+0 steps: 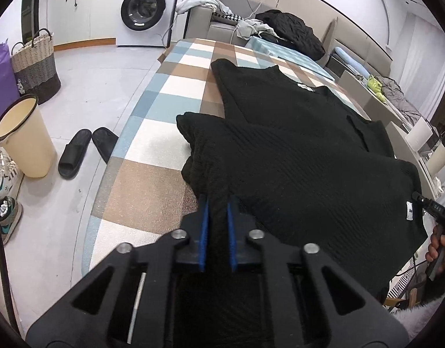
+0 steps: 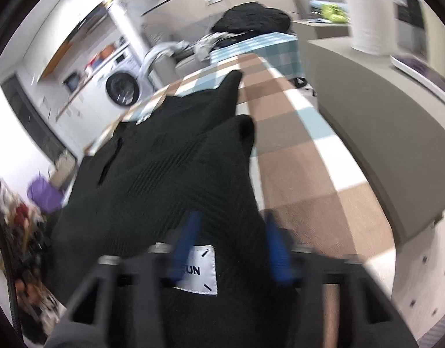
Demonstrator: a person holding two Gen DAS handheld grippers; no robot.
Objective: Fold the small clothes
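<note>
While black knit garment (image 1: 295, 150) lies mostly spread on checked tabletop (image 1: 153, 133), fold only begun: near hem bunched, sleeves and body unfolded. Left tongs (image 1: 218, 203) clamped tight on hem ridge. Right tongs (image 2: 231, 232) gripping hem beside white label (image 2: 197, 269).

Sweater (image 1: 295, 133) flat on table (image 1: 153, 179); slippers (image 1: 86, 150), bucket (image 1: 22, 139) on floor left.

The black sweater (image 1: 295, 159) is matt ribbed knit, with a smooth white woven label (image 2: 197, 269). Under it the checked table cover (image 1: 153, 185) looks finely grained. The left claw (image 1: 218, 226) has matt blue ridged pads.
</note>
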